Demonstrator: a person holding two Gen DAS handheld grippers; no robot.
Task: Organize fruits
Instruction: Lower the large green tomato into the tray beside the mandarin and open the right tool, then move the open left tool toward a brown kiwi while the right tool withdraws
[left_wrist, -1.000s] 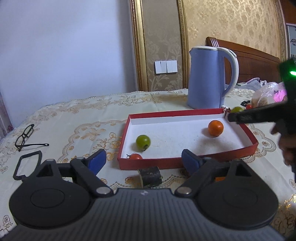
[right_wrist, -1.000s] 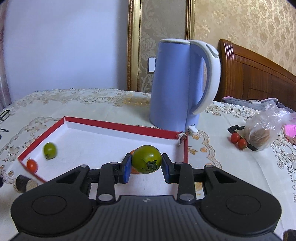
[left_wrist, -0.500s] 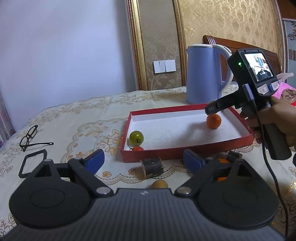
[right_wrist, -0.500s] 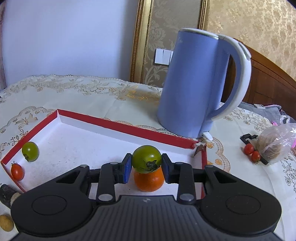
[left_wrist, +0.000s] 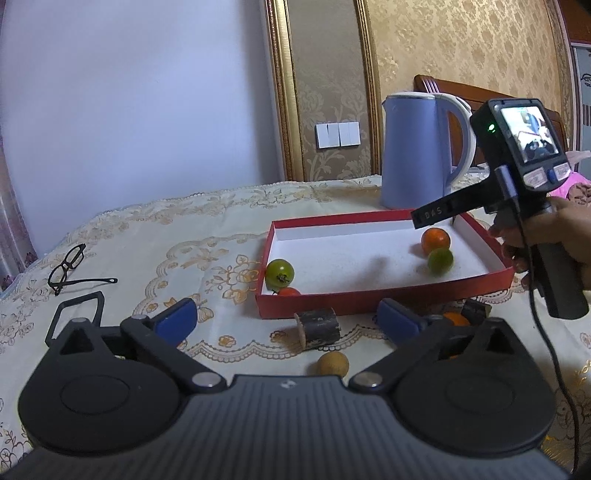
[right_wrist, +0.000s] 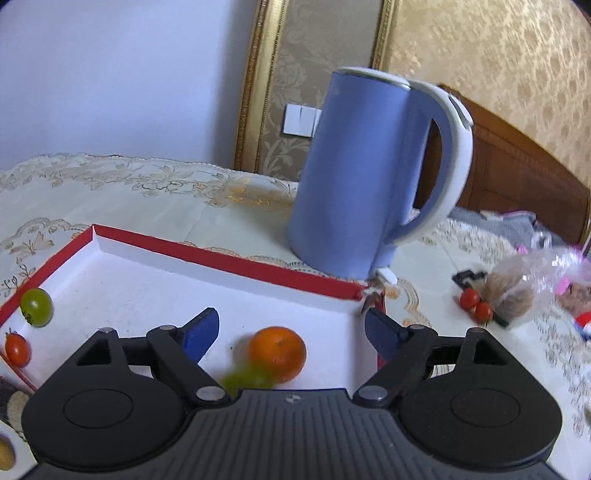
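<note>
Ahead of the right gripper (right_wrist: 291, 332), jaws spreading wide and gripping nothing: red box (right_wrist: 229, 258), shallow, rectangular, cardboard-like rim, matte white grainy floor. Between the blue pads, lying on that floor: round glossy orange (right_wrist: 277, 352); touching it on the near side, smooth green tomato (right_wrist: 245, 380), blurred. Resting at the box's far left corner: second green tomato (right_wrist: 36, 306) and small red cherry tomato (right_wrist: 16, 349). Standing beyond the box: tall blue plastic kettle (right_wrist: 354, 173), white handle. Lying off to the right: two cherry tomatoes (right_wrist: 476, 304) beside a crinkled clear bag (right_wrist: 528, 284).

Hovering low before the box, left gripper (left_wrist: 286, 323), jaws likewise standing wide apart and holding nothing. Lying between its pads on the cloth: dark rough cylindrical piece (left_wrist: 319, 328); nearer the body, small tan round fruit (left_wrist: 333, 363). Peeking behind the right pad: another orange fruit (left_wrist: 455, 318), partly hidden. Resting far left: black-framed glasses (left_wrist: 72, 267).

Covering the table: cream tablecloth (left_wrist: 177, 243), embroidered gold floral scrollwork, scalloped border. Backing the room: plain pale wall, gilt moulding, damask wallpaper, white switch plate (left_wrist: 338, 134), dark wooden headboard (right_wrist: 517, 177).
</note>
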